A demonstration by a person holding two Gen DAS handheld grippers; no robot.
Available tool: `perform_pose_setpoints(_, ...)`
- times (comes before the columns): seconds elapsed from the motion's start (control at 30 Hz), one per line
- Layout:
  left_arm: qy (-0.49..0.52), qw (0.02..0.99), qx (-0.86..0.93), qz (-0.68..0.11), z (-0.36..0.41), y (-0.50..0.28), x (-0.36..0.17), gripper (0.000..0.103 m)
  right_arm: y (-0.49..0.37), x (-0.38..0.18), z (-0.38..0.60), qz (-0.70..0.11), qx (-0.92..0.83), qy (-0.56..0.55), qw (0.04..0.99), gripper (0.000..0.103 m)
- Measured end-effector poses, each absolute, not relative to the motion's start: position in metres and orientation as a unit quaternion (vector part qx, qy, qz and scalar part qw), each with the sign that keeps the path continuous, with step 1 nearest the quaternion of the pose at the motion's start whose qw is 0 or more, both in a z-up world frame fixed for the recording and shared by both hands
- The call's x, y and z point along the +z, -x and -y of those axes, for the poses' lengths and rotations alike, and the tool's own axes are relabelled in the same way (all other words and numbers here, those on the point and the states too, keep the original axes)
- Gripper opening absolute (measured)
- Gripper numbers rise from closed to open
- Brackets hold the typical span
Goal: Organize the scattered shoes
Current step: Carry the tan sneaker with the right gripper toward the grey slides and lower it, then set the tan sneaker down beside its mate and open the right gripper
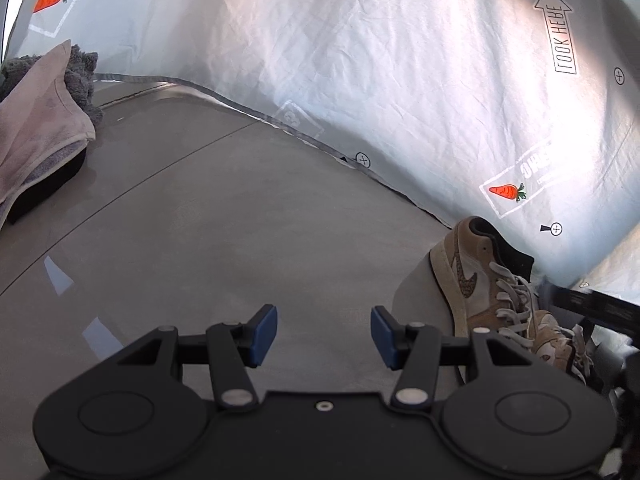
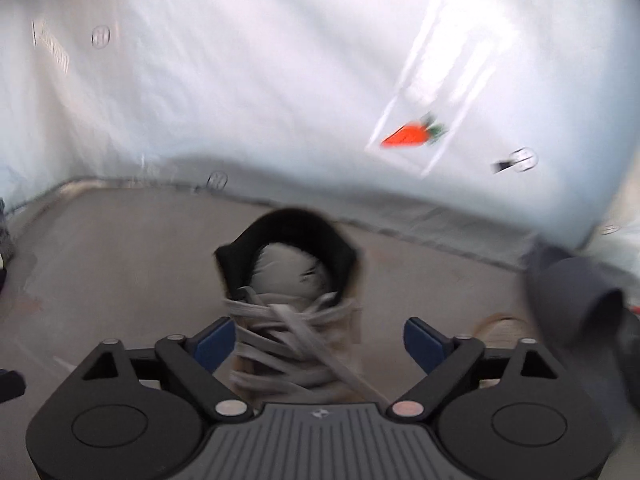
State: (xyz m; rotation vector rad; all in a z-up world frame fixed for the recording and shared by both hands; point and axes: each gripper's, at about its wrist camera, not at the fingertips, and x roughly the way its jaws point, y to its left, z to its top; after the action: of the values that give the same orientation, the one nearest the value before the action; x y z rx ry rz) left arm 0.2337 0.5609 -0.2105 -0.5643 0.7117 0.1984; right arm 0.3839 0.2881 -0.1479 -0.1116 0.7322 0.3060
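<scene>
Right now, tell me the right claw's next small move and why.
Probably close the right claw on the sneaker. Its pads stand open on either side of the laced upper, apparently not gripping it yet. The view is blurred, so contact is hard to judge.

Staged recording set, printed white backdrop sheet (image 1: 400, 80) with carrot logos, smooth grey floor (image 1: 200, 220)
</scene>
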Motion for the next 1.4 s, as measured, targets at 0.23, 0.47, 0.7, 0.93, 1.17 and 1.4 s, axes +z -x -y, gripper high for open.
perform_pose_setpoints(0.23, 0.264, 0.898, 0.064, -0.347, -0.542, -0.239, -0.208, 0.053, -0.366, -0.161, -0.201, -0.405, -0.008, 0.01, 0.914, 0.086)
perform_pose_setpoints(0.47, 0.255, 0.901, 0.048, -0.347, -0.527, -0.236, -0.202, 0.053, -0.361, -0.186, -0.179, -0.452, -0.024, -0.091, 0.887, 0.063)
perform_pose_setpoints(0.7, 0.262, 0.904, 0.047, -0.336, -0.525, -0.23, -0.196, 0.053, -0.37, -0.2, -0.173, -0.48, 0.009, -0.162, 0.862, 0.018)
perform_pose_setpoints(0.93, 0.259, 0.912, 0.067, -0.312, -0.535, -0.223, -0.185, 0.053, -0.352, -0.184, -0.174, -0.464, 0.068, -0.172, 0.866, 0.018)
perform_pose_setpoints(1.17, 0.265, 0.912, 0.106, -0.293, -0.556, -0.214, -0.18, 0.053, -0.314, -0.126, -0.218, -0.418, 0.2, -0.101, 0.88, 0.019)
perform_pose_setpoints(1.4, 0.265, 0.914, 0.139, -0.273, -0.577, -0.19, -0.175, 0.054, -0.298, -0.156, -0.302, -0.47, 0.331, -0.069, 0.815, 0.019)
